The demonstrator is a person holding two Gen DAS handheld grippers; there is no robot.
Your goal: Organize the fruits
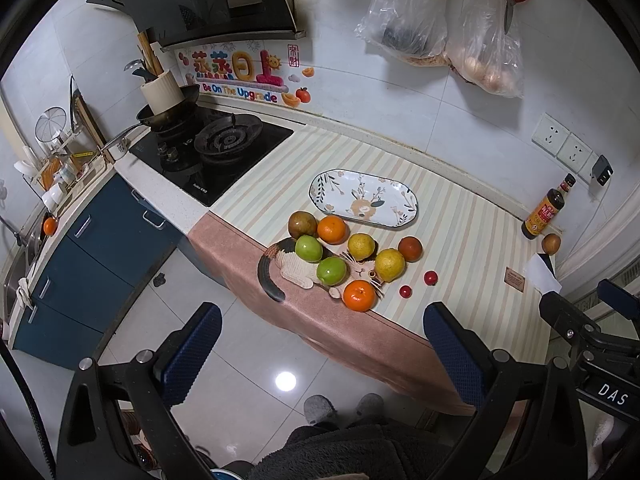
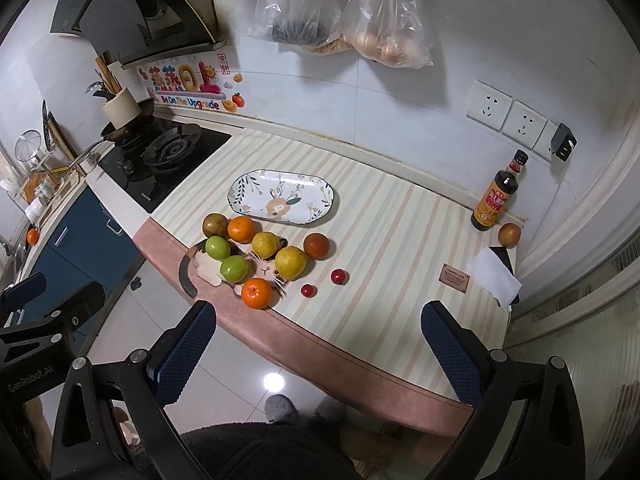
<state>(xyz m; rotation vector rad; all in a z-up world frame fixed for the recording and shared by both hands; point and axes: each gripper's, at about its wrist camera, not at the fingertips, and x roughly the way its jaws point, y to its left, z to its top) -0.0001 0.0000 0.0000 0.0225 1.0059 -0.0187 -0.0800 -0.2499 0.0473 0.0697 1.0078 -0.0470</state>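
Dark fleece clothing (image 1: 352, 452) fills the bottom of the left wrist view, with grey slippers (image 1: 320, 408) on the glossy floor tiles just beyond. Above them the left gripper (image 1: 324, 354) has its blue-padded fingers (image 1: 196, 352) spread wide, nothing between them, held off the counter's front edge. At the right edge, part of the other tool's body carries the letters "DAS". On the striped cloth (image 1: 460, 220) the fruits (image 1: 352, 258) sit in a loose cluster: two oranges, two green apples, two yellow citrus, a brownish-green fruit, a reddish-brown one and two small red ones, several resting on a cat-shaped mat (image 1: 292, 268). Just behind them lies an oval floral plate (image 1: 332, 192), bare. A wall sticker (image 1: 240, 80) reads "Be On The Upgrade" under large Chinese characters. A dark sauce bottle (image 1: 548, 208) with a red-and-yellow label, too small to read, stands by the wall with a brown fruit beside it.

From the right wrist view, the right gripper (image 2: 320, 354) likewise stands wide apart and empty, short of the counter edge. At the left, the other tool's body bears "GenRobot.AI". The same cluster lies left of centre, the plate touching none of it. A small brown tag (image 2: 454, 277) on the cloth has illegible print. Two clear plastic bags (image 2: 344, 12) hang on the tiled wall.
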